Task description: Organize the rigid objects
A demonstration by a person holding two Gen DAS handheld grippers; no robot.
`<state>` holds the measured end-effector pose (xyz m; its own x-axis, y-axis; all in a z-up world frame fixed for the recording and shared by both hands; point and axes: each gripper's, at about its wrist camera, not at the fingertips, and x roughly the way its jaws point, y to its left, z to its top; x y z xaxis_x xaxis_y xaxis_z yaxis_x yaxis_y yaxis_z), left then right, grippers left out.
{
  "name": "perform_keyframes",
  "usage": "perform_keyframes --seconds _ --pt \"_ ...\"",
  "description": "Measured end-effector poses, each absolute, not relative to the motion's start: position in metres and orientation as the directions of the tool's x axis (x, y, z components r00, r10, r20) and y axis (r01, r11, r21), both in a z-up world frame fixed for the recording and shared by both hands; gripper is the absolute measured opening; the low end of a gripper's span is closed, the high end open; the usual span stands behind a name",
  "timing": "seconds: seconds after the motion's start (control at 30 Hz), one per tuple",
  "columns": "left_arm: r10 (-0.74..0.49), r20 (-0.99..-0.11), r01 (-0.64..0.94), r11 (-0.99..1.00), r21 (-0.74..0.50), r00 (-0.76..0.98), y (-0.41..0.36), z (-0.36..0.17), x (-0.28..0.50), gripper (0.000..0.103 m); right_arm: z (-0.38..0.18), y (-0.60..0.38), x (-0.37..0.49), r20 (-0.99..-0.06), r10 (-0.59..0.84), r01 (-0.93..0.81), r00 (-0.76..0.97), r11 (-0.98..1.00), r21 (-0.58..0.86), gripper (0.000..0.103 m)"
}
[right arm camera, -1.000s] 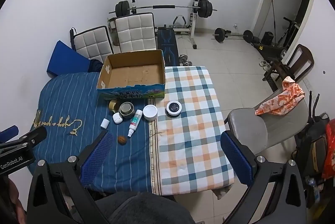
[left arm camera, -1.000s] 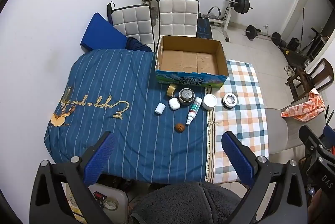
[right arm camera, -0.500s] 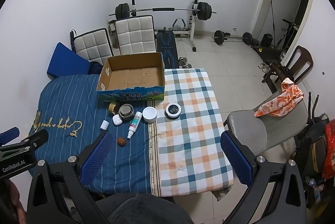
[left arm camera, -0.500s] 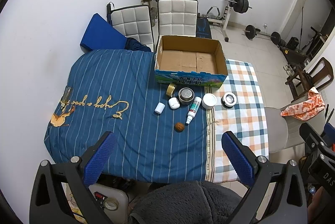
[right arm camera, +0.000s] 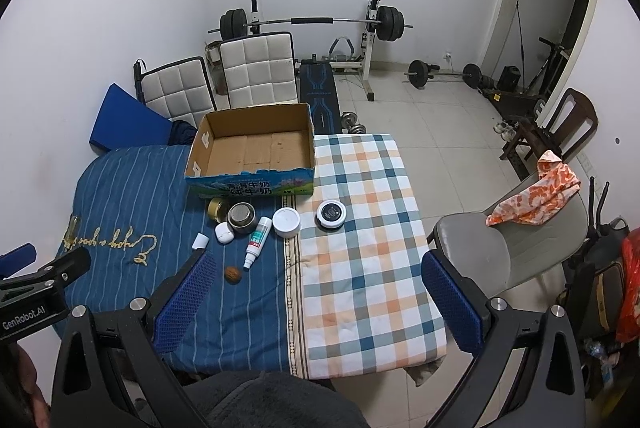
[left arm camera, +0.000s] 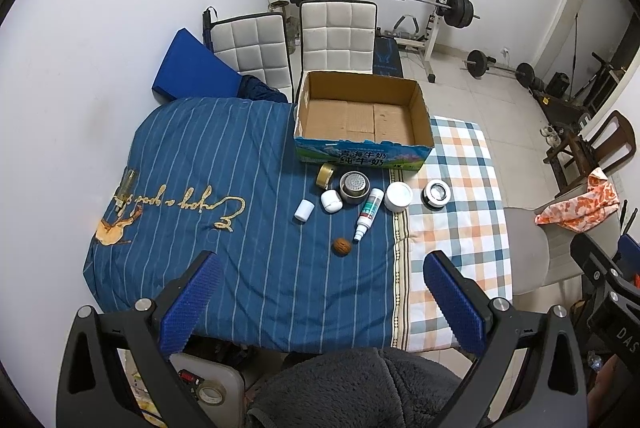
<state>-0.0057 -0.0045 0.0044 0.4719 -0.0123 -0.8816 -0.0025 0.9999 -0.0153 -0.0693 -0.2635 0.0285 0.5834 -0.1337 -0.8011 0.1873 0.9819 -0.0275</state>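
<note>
An open cardboard box (left arm camera: 362,116) (right arm camera: 256,148) stands at the table's far side, empty. In front of it lie several small things: a gold tape roll (left arm camera: 325,175), a metal strainer cup (left arm camera: 354,185), a white case (left arm camera: 331,201), a small white cap (left arm camera: 303,210), a white spray bottle (left arm camera: 367,209) (right arm camera: 257,240), a white jar (left arm camera: 398,197), a black-topped round tin (left arm camera: 435,193) (right arm camera: 331,213) and a walnut (left arm camera: 342,246) (right arm camera: 233,273). My left gripper (left arm camera: 320,298) and right gripper (right arm camera: 316,298) are both open and empty, held high above the table's near edge.
The table carries a blue striped cloth (left arm camera: 208,188) and a checked cloth (right arm camera: 360,228). Two white chairs (left arm camera: 292,44) stand behind it, a grey chair (right arm camera: 504,248) at the right with an orange cloth. Weight gear stands at the back wall.
Both views have shifted slightly; the table and objects sit a little lower and nearer in the frames. Nothing on the table has moved. Both grippers stay open.
</note>
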Motion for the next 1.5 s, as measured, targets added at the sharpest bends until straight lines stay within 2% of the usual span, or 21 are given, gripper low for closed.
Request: perform_keyframes --seconds 1.5 --pt "-0.026 -0.873 0.015 1.0 -0.021 0.487 -0.02 0.01 -0.007 0.103 0.028 -0.265 -0.067 -0.794 -0.118 0.18 0.596 0.984 -0.012 0.103"
